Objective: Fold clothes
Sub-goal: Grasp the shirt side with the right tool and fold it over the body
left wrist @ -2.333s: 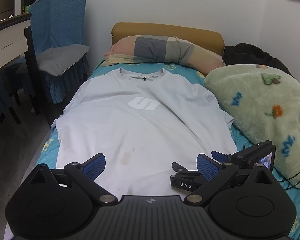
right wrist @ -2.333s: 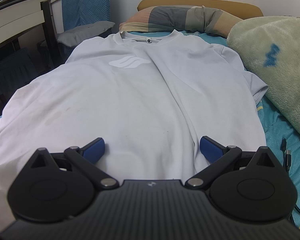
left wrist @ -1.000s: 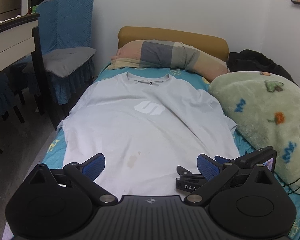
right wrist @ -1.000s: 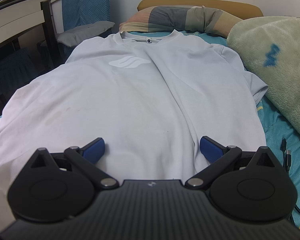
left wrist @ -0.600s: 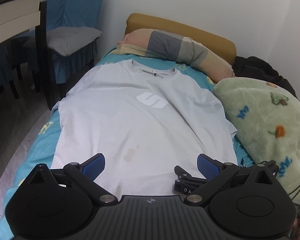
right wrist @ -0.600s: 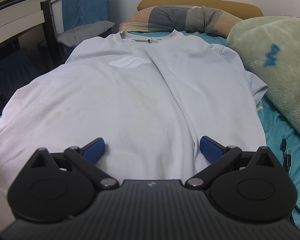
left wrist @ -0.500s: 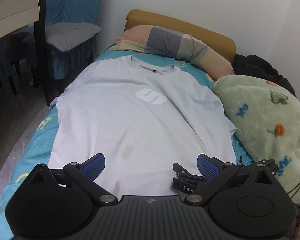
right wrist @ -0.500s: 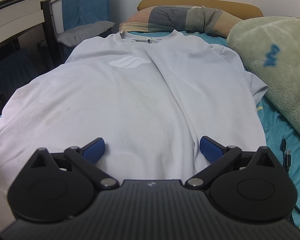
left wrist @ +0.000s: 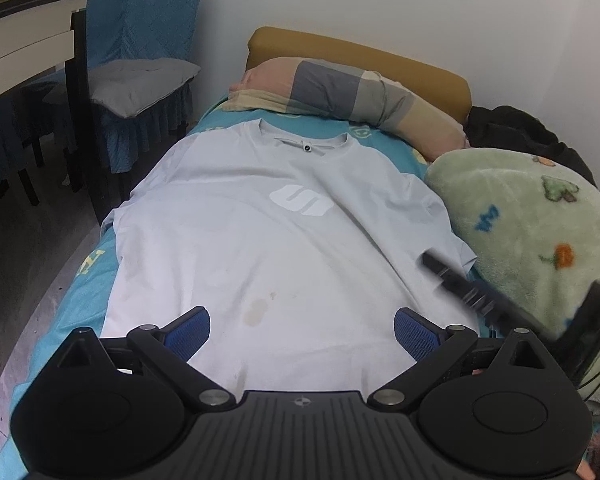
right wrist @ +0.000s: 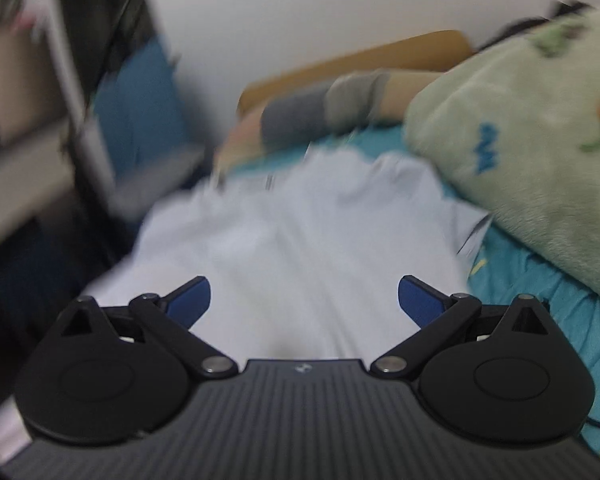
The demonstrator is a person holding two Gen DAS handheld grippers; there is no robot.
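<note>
A pale grey T-shirt (left wrist: 284, 248) with a white logo lies spread flat, front up, on the teal bed, collar at the far end. My left gripper (left wrist: 302, 330) is open and empty above the shirt's near hem. My right gripper (right wrist: 304, 298) is open and empty above the shirt (right wrist: 300, 240), and its view is motion-blurred. In the left wrist view the right gripper (left wrist: 430, 261) shows as a blurred dark shape over the shirt's right sleeve.
A striped pillow (left wrist: 340, 88) lies by the headboard. A green fleece blanket (left wrist: 532, 232) is heaped along the bed's right side, with dark clothes (left wrist: 516, 132) behind it. A blue-covered chair (left wrist: 140, 80) and a table stand left of the bed.
The right gripper, still until half a second ago, has lifted and swung toward the shirt's right sleeve. The left gripper has risen and tilted. The shirt has not moved.
</note>
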